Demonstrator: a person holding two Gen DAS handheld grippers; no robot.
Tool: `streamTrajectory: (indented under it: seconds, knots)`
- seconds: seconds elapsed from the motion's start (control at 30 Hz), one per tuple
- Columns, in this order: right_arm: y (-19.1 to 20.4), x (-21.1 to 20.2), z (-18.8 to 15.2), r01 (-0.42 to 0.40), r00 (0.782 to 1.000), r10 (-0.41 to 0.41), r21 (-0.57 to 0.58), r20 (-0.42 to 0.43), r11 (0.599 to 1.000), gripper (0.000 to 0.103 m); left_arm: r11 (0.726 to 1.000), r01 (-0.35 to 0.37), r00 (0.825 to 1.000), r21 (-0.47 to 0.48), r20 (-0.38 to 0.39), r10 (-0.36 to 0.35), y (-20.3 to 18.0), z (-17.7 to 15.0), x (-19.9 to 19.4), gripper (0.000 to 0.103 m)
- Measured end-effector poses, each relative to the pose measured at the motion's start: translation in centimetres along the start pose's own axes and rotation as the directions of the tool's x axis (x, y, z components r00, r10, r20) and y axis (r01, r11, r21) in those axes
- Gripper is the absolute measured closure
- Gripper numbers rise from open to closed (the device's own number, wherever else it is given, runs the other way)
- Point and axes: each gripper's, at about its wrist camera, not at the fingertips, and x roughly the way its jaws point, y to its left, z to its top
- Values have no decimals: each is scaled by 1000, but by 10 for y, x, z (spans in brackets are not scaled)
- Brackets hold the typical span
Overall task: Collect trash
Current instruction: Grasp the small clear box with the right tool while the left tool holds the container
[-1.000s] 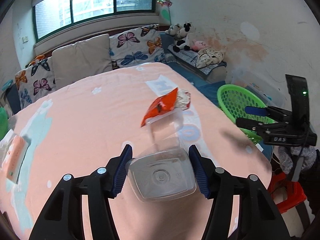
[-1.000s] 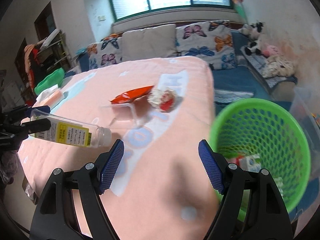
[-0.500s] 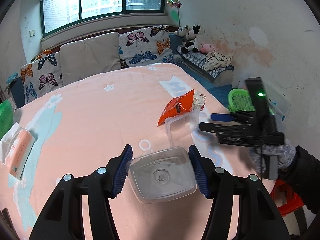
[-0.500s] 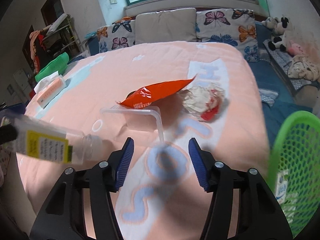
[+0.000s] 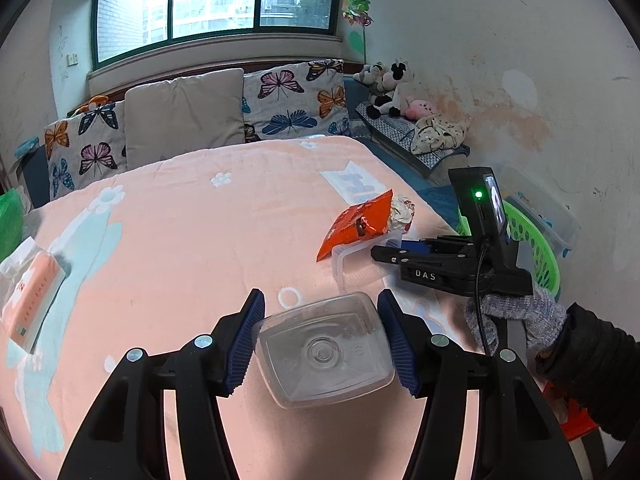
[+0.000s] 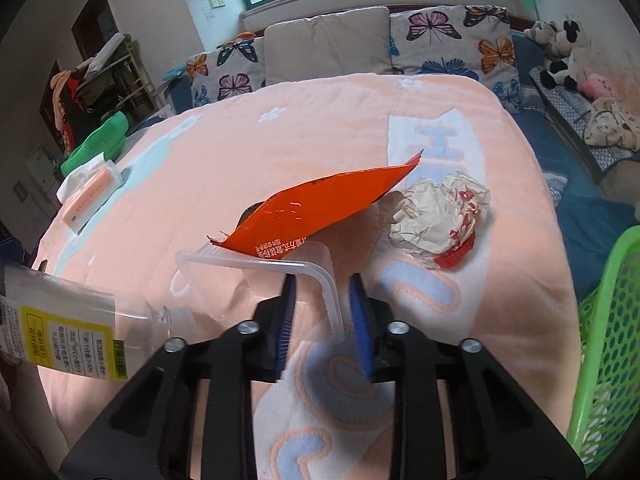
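lying clear, empty plastic tray (image 6: pixel 256 268)

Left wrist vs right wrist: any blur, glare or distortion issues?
Left wrist: sharp, strong fisheye bending, window blown out; clear bottle in the left gripper shows soft glare. Right wrist: same barrel distortion, orange wrapper has specular highlights, green basket is cropped at the edge; no motion blur.

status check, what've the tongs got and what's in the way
Left tongs clamped on clear bottle. Right tongs closing astride clear tray rim. Orange wrapper lies across tray; crumpled paper beside it.
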Motion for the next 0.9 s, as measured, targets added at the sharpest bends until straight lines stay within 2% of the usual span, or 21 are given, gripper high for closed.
streamTrajectory:
  seconds: [0.2,0.53,0.67,0.9]
  knots:
    - [-5,-14,-3,10,999,-11,15,35,1000,95,1000,-8,1000,-10,2,8,-2,-2,-1,47]
    - [-3,-41,-17,44,997,-44,-3,70,999,97,1000,-29,1000,-8,2,29,-7,0,-4,47]
    - [-10,-62,-25,65,994,-65,0,86,998,97,1000,-11,1000,-18,0,11,-11,1,-6,47]
    - [-38,-103,-40,116,986,-119,35,116,993,97,999,37,999,23,17,-37,-37,12,-10,48]
